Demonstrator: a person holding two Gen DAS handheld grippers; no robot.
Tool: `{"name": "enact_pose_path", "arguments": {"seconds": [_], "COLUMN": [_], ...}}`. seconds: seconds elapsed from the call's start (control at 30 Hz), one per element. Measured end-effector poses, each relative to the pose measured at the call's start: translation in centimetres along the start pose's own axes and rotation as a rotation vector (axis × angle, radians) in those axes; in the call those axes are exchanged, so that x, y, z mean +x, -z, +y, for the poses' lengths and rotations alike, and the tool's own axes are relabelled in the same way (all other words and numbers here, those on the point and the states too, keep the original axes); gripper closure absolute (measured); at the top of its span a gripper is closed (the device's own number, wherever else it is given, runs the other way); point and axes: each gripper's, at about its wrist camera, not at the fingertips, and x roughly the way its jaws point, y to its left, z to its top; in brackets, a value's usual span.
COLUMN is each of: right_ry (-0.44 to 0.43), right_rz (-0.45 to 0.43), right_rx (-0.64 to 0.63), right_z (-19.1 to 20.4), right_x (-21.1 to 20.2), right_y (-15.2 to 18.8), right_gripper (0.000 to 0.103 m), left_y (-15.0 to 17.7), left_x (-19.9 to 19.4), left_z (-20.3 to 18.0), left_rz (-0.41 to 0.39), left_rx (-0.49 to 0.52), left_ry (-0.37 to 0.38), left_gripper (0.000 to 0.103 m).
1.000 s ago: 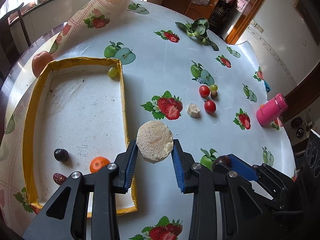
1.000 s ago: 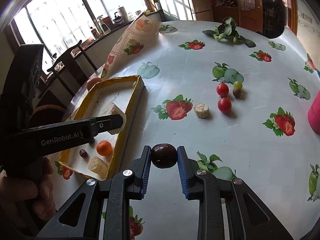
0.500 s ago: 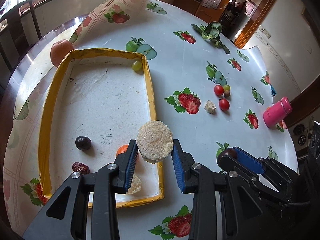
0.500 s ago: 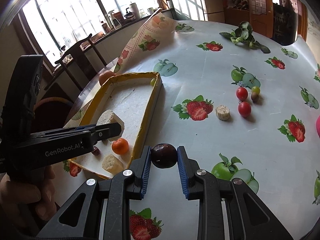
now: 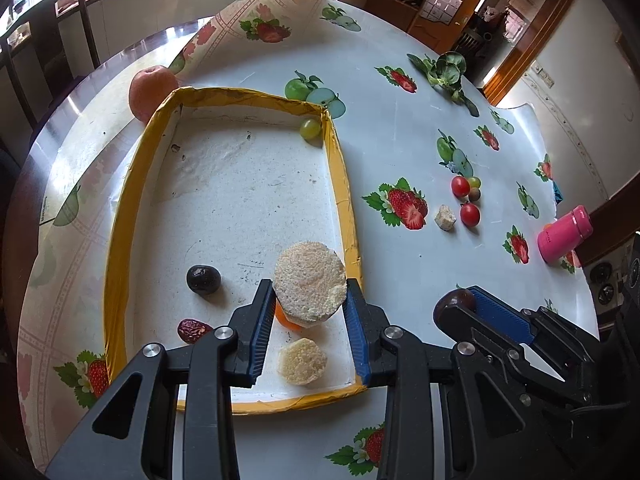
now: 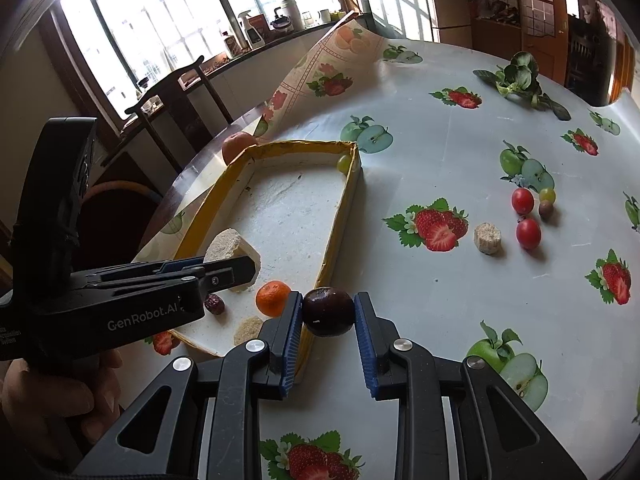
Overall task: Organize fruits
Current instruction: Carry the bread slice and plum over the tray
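Two loads in hand — a pale, rough slice point(image 5: 309, 282) pinched across its width in the left gripper point(image 5: 306, 312), above the near end of the yellow-rimmed tray point(image 5: 340, 184). Likely light, crumbly; best held gently. Dark round plum point(image 6: 328, 311) clamped in right gripper point(image 6: 328, 332), at the tray's edge — probably smooth, slippery, bruisable.

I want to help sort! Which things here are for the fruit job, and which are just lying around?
For the job: yellow-rimmed tray, pale round slice in the left gripper, dark plum in the right gripper, red tomatoes.
Lying about: pink bottle, leafy greens.
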Motion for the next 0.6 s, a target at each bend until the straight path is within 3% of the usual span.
{"name": "enact_pose_path", "arguments": {"seconds": [0.6], "right_ry": [-0.042], "right_rz": [0.042], "right_rx": [-0.045], "right_z": [2.7], "right_x": [3.5], "right_y": [-1.9], "right_gripper": [0.076], "left_y": [-0.7], "left_x": [0.8], "left_z": [4.2], "left_rz": [0.014], "left_rx": [-0.074], "left_ry": [-0.031], "left_gripper": [0.071]}}
